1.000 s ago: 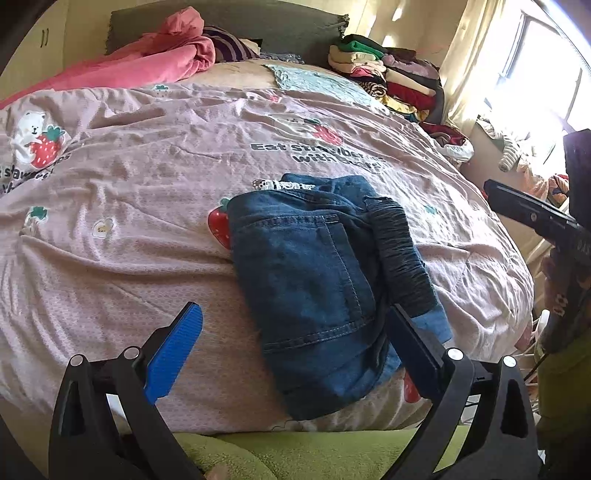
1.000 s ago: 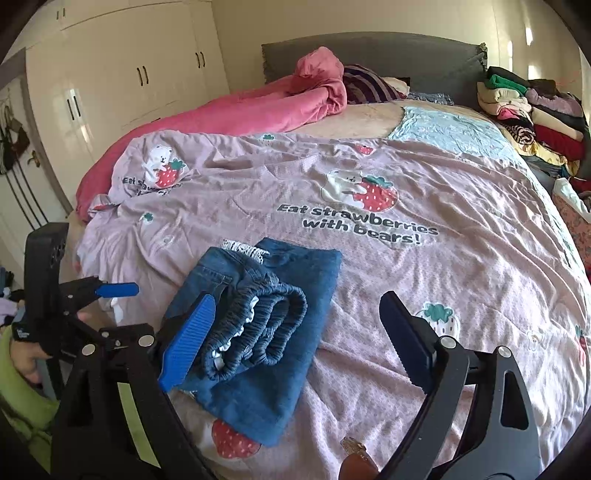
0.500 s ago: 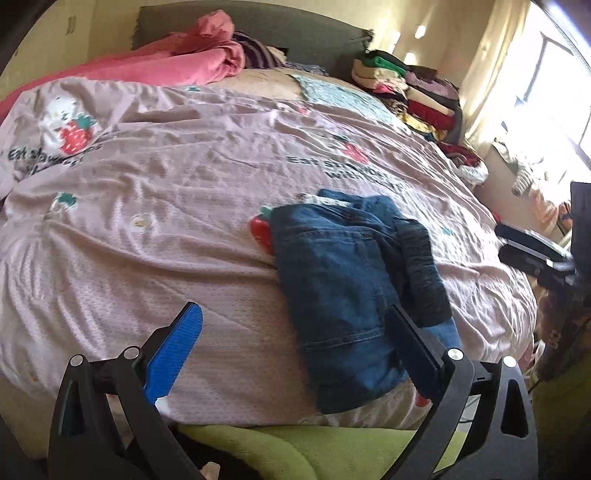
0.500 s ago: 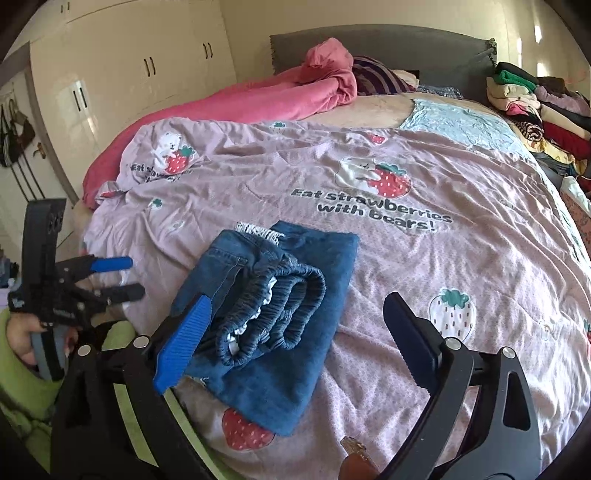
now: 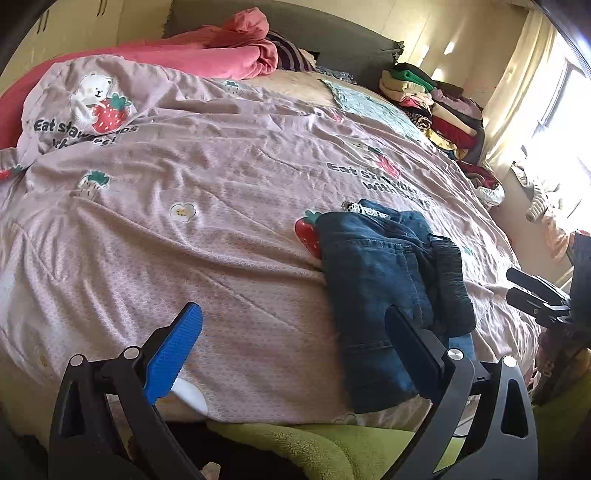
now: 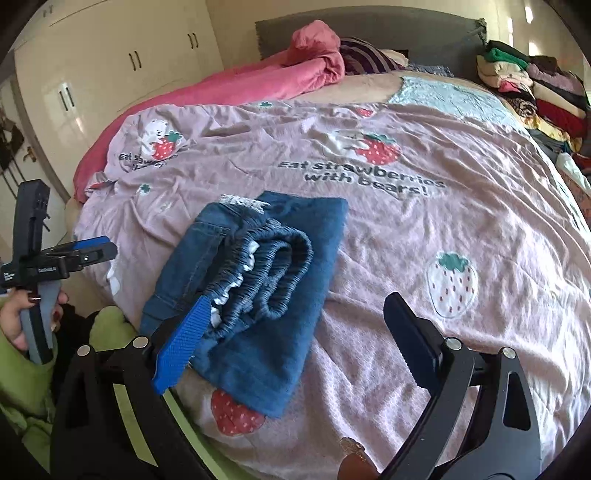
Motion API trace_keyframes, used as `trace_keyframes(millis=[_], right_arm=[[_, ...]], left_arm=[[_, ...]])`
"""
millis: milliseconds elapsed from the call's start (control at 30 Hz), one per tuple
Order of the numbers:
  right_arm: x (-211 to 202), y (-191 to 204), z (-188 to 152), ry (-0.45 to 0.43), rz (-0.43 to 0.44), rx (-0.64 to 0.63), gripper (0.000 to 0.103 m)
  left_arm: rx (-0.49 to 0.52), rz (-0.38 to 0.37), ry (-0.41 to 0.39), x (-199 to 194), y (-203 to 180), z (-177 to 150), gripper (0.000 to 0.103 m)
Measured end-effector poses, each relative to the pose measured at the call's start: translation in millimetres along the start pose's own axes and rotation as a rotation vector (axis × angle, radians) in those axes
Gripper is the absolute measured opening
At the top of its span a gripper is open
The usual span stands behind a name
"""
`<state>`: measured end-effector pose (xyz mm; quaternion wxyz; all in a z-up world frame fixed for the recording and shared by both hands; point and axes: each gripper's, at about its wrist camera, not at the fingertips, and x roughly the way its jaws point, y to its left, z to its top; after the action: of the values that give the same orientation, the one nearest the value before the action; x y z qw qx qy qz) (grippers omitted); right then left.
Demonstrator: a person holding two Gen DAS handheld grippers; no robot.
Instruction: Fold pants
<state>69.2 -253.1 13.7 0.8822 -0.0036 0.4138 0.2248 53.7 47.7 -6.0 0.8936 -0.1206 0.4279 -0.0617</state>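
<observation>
The blue denim pants (image 5: 384,288) lie folded in a compact stack near the front edge of the pink bedspread (image 5: 207,206), elastic waistband on top. They also show in the right wrist view (image 6: 258,284). My left gripper (image 5: 291,350) is open and empty, just in front of the bed edge, with the pants at its right finger. My right gripper (image 6: 295,343) is open and empty, its blue pad (image 6: 183,345) just in front of the waistband. Each gripper also appears in the other's view: left (image 6: 79,253), right (image 5: 535,295).
A pink blanket (image 6: 280,77) is bunched by the grey headboard (image 6: 388,33). A stack of folded clothes (image 5: 436,107) stands at the bed's far right. White wardrobes (image 6: 110,66) line the left wall. A bright window (image 5: 561,122) is on the right.
The left gripper's view has swung left and pulled back, so the pants now sit further right in it. Both grippers stay open and the pants have not moved.
</observation>
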Motion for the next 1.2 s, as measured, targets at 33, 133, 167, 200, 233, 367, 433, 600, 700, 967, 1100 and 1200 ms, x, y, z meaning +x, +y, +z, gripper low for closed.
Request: trace_keyframes(millis=[33, 133, 167, 200, 233, 367, 433, 600, 700, 967, 1100, 1200], right_arm=[[0.4, -2.5, -0.8, 0.002, -0.002, 0.008, 0.089], [3.4, -11.8, -2.6, 0.012, 0.007, 0.049, 0.089], [5.1, -14.5, -2.9, 0.015, 0.010, 0.064, 0.089], [6.4, -16.5, -2.7, 0.019, 0.013, 0.074, 0.089], [7.9, -18.3, -3.0, 0.023, 0.020, 0.085, 0.088], [18.4, -28.6, -6.1, 0.058, 0.074, 0.147, 0.068], [25.1, -30.6, -8.0, 0.084, 0.106, 0.169, 0.060], [45.6, -37.3, -13.5, 0.145, 0.168, 0.231, 0.051], [54.6, -42.9, -16.2, 0.165, 0.206, 0.284, 0.047], [69.2, -45.6, -6.3, 0.175, 0.266, 0.321, 0.046], [84.8, -44.2, -5.5, 0.216, 0.270, 0.314, 0.046], [90.7, -43.1, -3.6, 0.222, 0.294, 0.312, 0.046]], left_arm=[[0.001, -0.004, 0.005, 1.9, -1.0, -0.2, 0.098], [0.017, -0.018, 0.024, 8.9, -8.0, -2.3, 0.098], [0.025, -0.022, 0.033, 12.1, -11.2, -3.2, 0.098], [0.030, -0.026, 0.040, 14.4, -13.3, -3.9, 0.098], [0.038, -0.033, 0.050, 18.7, -16.1, -4.5, 0.098], [0.053, -0.056, 0.084, 33.6, -25.0, -8.1, 0.098], [0.050, -0.082, 0.102, 41.3, -28.2, -8.1, 0.098], [0.047, -0.141, 0.135, 63.7, -37.7, -7.6, 0.098], [0.049, -0.150, 0.156, 74.8, -41.9, -7.8, 0.098], [0.079, -0.189, 0.182, 89.8, -53.9, -4.7, 0.079], [0.103, -0.194, 0.191, 94.2, -63.3, -4.2, 0.075], [0.110, -0.194, 0.193, 96.0, -66.0, -3.9, 0.075]])
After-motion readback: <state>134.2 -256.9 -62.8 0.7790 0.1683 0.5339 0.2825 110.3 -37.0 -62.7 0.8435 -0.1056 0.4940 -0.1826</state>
